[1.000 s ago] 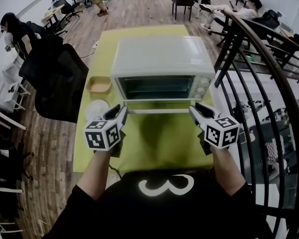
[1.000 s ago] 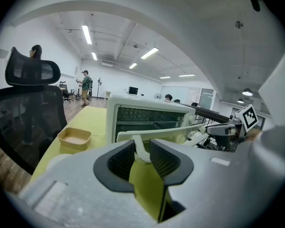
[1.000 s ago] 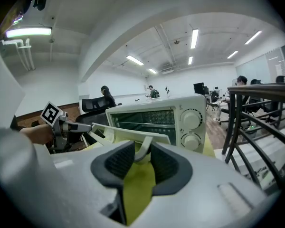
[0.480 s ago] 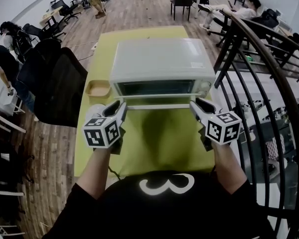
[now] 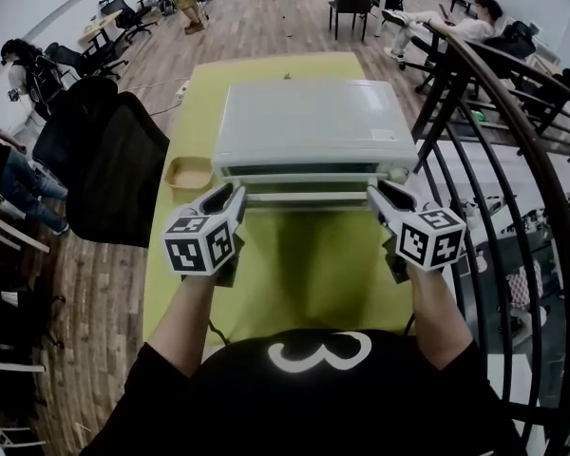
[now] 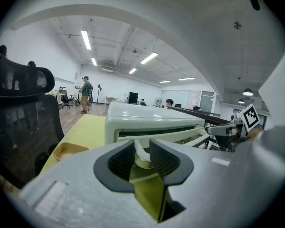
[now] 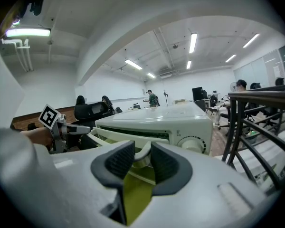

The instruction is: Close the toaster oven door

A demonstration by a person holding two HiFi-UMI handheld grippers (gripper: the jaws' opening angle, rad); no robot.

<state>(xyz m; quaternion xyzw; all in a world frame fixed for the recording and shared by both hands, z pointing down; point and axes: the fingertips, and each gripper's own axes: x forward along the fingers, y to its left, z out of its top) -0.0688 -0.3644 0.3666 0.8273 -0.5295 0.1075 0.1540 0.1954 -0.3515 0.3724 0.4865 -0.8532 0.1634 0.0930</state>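
A white toaster oven [image 5: 309, 126] stands on the yellow-green table [image 5: 304, 274]. Its glass door [image 5: 309, 183] is tilted up, with only a narrow gap left at the top. The door's white bar handle [image 5: 309, 198] runs between my two grippers. My left gripper [image 5: 233, 196] is shut on the handle's left end [image 6: 141, 152]. My right gripper [image 5: 380, 194] is shut on its right end [image 7: 141, 156]. In both gripper views the curved white handle end sits between the dark pads, with the oven front [image 6: 152, 122] just behind. A control knob [image 7: 189, 144] shows at the oven's right.
A tan tray [image 5: 190, 171] lies on the table left of the oven. A black office chair [image 5: 104, 150] stands by the table's left side. A black metal railing [image 5: 513, 160] runs close along the right. People sit and walk farther back in the room.
The oven door has swung up from about half open to nearly closed. Both grippers have risen and moved toward the oven with the handle held between their jaws.
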